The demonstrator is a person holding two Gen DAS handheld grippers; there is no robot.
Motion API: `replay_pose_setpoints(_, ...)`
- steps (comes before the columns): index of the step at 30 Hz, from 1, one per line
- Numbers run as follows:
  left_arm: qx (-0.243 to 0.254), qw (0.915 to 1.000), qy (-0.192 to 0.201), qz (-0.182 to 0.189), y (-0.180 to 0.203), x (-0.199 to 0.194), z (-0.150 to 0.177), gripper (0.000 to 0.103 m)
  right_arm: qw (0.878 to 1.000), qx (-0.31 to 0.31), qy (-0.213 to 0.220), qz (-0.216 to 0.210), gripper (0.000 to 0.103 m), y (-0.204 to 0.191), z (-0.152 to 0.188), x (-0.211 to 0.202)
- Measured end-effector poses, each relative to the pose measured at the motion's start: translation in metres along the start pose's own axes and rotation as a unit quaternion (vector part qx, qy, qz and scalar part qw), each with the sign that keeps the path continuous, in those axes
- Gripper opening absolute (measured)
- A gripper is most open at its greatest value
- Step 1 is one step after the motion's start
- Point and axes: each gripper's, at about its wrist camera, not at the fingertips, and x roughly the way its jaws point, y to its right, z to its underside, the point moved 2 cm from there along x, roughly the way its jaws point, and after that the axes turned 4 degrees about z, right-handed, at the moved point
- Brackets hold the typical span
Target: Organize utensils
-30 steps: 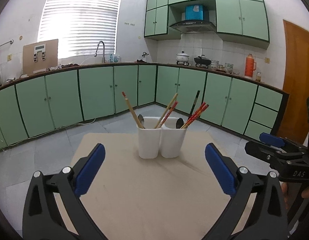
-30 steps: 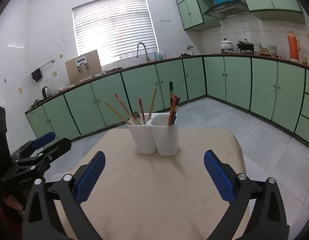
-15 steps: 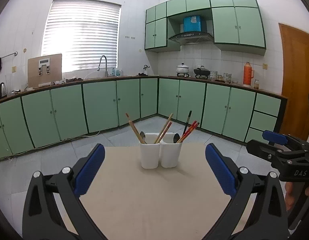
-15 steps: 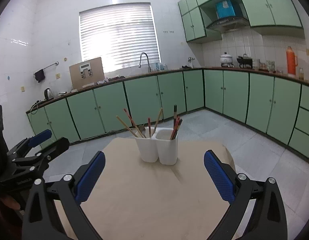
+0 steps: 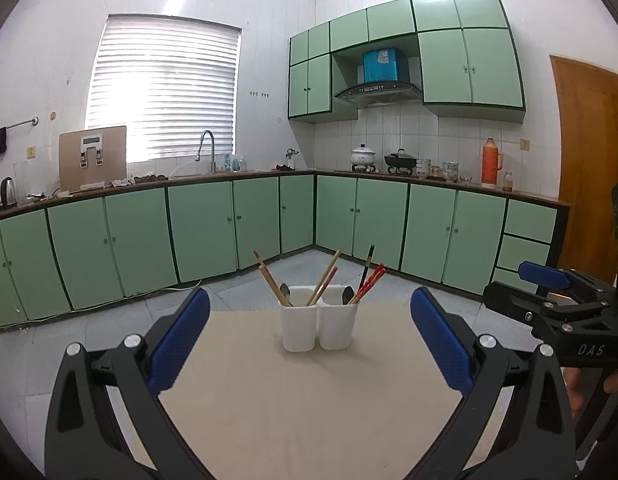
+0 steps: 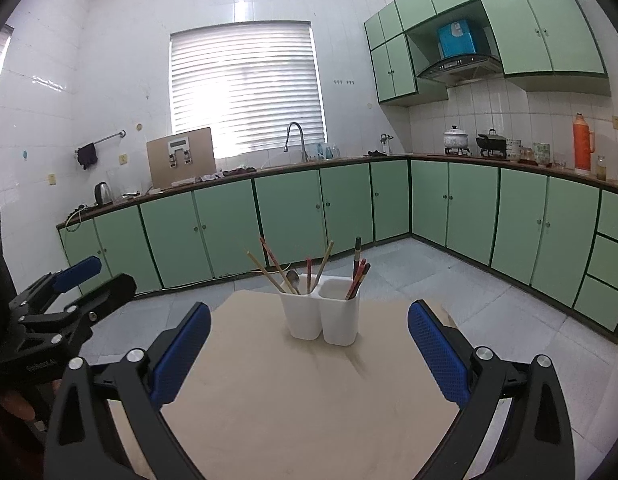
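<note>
Two joined white utensil cups (image 5: pixel 317 328) stand upright on the beige table (image 5: pixel 309 408). The left cup (image 6: pixel 301 316) holds wooden and red chopsticks (image 5: pixel 271 278) and a spoon (image 5: pixel 285 291). In the right cup (image 6: pixel 341 320) are a black chopstick, red chopsticks (image 5: pixel 369 280) and a spoon (image 5: pixel 348 294). My left gripper (image 5: pixel 309 300) is open and holds nothing, well short of the cups. My right gripper (image 6: pixel 309 310) is likewise open with nothing in it. Each shows at the other view's edge: the right gripper (image 5: pixel 549 288), the left gripper (image 6: pixel 69 280).
Green kitchen cabinets (image 5: pixel 205 232) run along the far walls, with a sink tap (image 5: pixel 207 148), pots (image 5: pixel 363 156) and an orange flask (image 5: pixel 492 160) on the counter. Grey tiled floor surrounds the table. A wooden door (image 5: pixel 589 168) is at the right.
Both grippers have drawn back from the cups and tilted up, so the cups look smaller and lower in both views. Both stay open.
</note>
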Motion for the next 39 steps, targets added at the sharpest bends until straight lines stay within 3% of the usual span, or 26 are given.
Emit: replay_pose_setpoints(39,-0.004,1.0000,0.001,-0.002,-0.0053,-0.0027,-0.0022,0.097,1.000,-0.013,0.004,-0.001,0.097,-0.0056,-0.0044,-0.0024)
